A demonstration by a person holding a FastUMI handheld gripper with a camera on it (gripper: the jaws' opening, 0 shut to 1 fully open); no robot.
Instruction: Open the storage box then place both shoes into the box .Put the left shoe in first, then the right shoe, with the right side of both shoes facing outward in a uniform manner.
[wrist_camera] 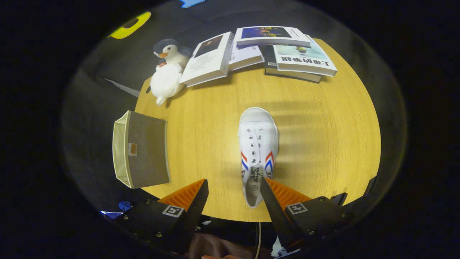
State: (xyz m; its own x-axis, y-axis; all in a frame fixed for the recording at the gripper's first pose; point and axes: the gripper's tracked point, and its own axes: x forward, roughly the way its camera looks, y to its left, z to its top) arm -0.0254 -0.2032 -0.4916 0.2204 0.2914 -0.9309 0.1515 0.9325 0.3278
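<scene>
The hand-held gripper (pixel 233 189) hangs above the near edge of the round wooden desk (pixel 323 118) with its 2 fingers spread wide and nothing between the pads. 1 white canvas shoe (pixel 258 147) with red and blue chevrons on its sides lies on the desk just ahead of the fingers, toe pointing away towards the books, heel end reaching back into the gap and lying close against the right finger; whether they touch cannot be told. The fabric storage box (pixel 143 154) stands well to the left of the shoe at the desk's edge, and it seems to lie tipped with its opening facing left, though its inside is hidden. A stack of books (pixel 273 50) and a penguin plush toy (pixel 167 70) sit at the far side, well apart from the shoe.

Judging from this, the step in hand is picking up a shoe; which foot it belongs to cannot be settled from above. The next move calls for lowering the released fingers around the heel or collar, shifting slightly right to centre on it, closing firmly, then carrying it left to the box with its right side turned outward.
</scene>
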